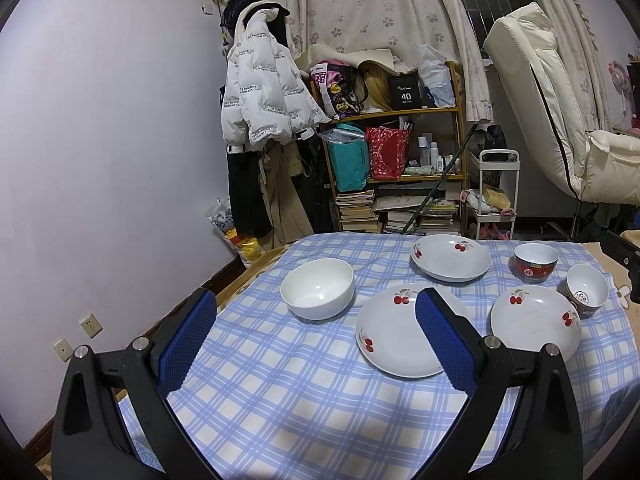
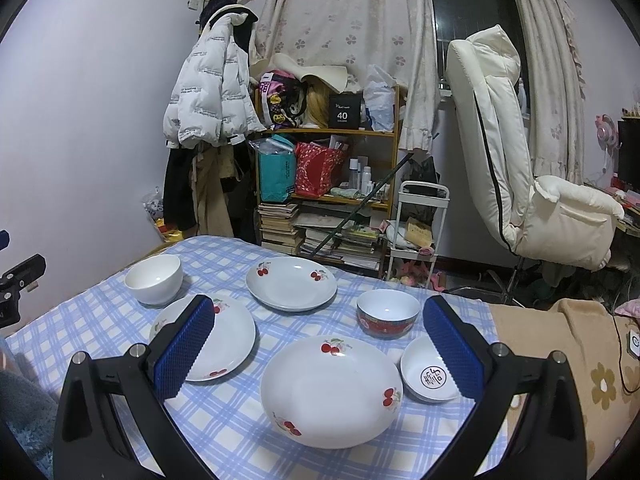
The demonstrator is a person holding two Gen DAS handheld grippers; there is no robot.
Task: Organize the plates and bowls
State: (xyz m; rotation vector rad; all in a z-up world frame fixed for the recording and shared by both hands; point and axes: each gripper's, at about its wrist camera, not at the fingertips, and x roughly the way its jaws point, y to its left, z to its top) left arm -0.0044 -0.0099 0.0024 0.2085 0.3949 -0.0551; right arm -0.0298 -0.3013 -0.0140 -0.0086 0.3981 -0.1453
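Step now: we think nothing is picked up yet, so the first job is to choose one dish and reach for it.
Left tool point(image 1: 310, 330): it is wide open and holds nothing. It hangs over the low middle of the left view, above the checked cloth point(image 1: 280, 392).
Right tool point(image 2: 318, 338): it is wide open too, and empty. It hangs over the low middle of the right view.
Plates: we count three, all white with red cherries.
Near plate point(image 2: 330, 392): low middle of the right view, between the two blue pads.
Left plate point(image 2: 208, 340): just left of middle in the right view, partly behind the left pad.
Far plate point(image 2: 291, 283): middle of the right view, further back.
Bowls: we count three.
White bowl point(image 2: 154, 279): left of middle in the right view, close to the left plate.
Red bowl point(image 2: 387, 318): right of middle in the right view.
Small bowl point(image 2: 430, 372): low right, just beside the near plate; we cannot tell if they touch.
How to do it well: we would stack plate on plate and bowl in bowl. We would pinch a plate at its rim, lift it flat, and set it down softly.
Watch out: dishes are slippery and can chip, so we go slow.
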